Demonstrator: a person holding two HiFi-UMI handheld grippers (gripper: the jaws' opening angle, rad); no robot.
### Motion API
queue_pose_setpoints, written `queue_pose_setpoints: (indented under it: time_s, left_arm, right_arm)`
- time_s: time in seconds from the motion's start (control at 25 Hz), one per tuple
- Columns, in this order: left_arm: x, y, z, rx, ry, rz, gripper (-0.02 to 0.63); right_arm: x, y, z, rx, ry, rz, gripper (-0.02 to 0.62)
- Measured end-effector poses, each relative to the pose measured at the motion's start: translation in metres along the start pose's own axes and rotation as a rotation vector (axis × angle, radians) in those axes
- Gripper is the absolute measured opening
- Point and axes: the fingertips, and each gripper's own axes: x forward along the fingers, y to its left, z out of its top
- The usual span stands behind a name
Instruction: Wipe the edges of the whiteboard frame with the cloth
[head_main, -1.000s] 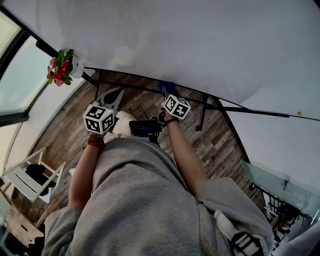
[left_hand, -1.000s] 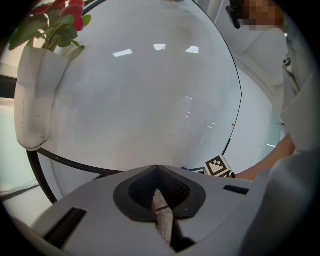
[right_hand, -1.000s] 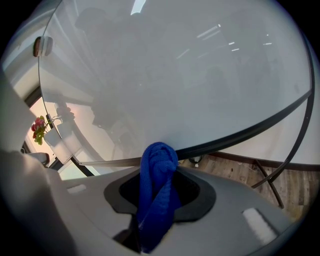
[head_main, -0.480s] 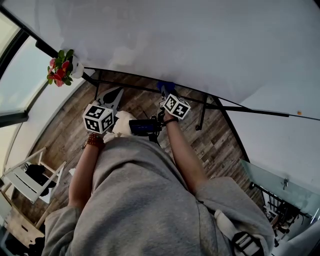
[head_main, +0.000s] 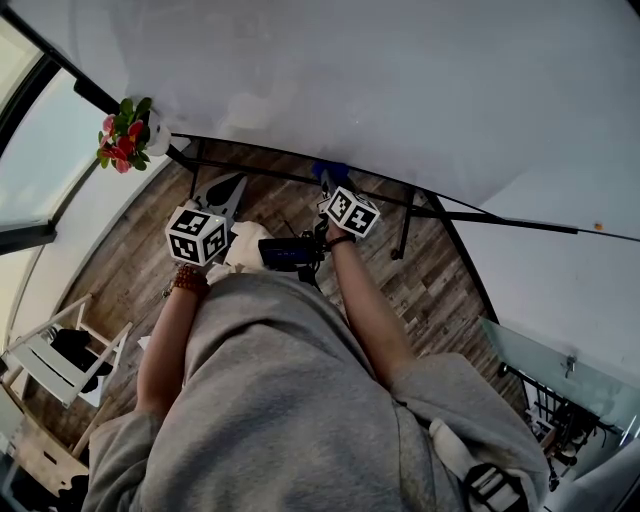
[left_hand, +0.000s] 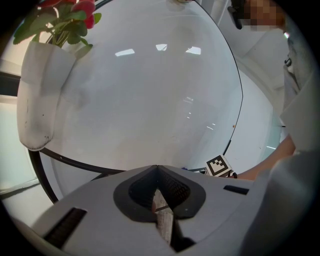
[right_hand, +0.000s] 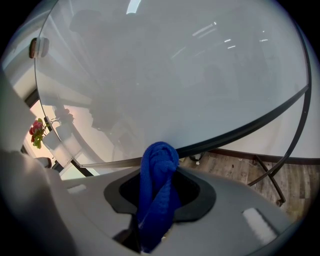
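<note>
Blue and soft, the cloth (right_hand: 159, 165) is bunched up and sticks out from the right gripper (right_hand: 159, 212). The jaws are squeezed tight on it. The top of the cloth sits right at the bottom bar of the whiteboard frame (right_hand: 260, 120) and seems to touch it. In the head view the cloth shows as a small blue spot on that same black bar, about halfway along the part you can see.

The whiteboard (head_main: 350, 80) is big, white and shiny inside the frame, with light spots on it.

The left gripper (left_hand: 162, 217) is below the bottom bar of the frame and not touching it. Its jaws are pressed together with nothing in them. Only a thin crack shows between them.

A white holder (left_hand: 37, 95) with red flowers (head_main: 120, 135) hangs at the left corner of the frame. It touches the bottom bar there.

Black stand legs (head_main: 405, 225) go down from the frame onto the wooden floor (head_main: 430, 285).

The person wears a grey top (head_main: 280, 400) and stands near the frame, facing it. A bead bracelet (head_main: 188, 282) is on the left wrist. A white chair (head_main: 45, 360) stands on the floor, well apart from the frame.
</note>
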Motion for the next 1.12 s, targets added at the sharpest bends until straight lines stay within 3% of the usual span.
queue_pose_setpoints:
  time_s: [0.4, 1.12]
  left_arm:
    - [0.005, -0.002, -0.004, 0.006, 0.021, -0.020, 0.009]
    - [-0.002, 0.005, -0.001, 0.002, 0.012, 0.004, 0.009]
  right_arm:
    - [0.007, 0.020, -0.003, -0.081, 0.029, 0.039, 0.143]
    - [0.011, 0.033, -0.007, -0.080, 0.039, 0.071, 0.143]
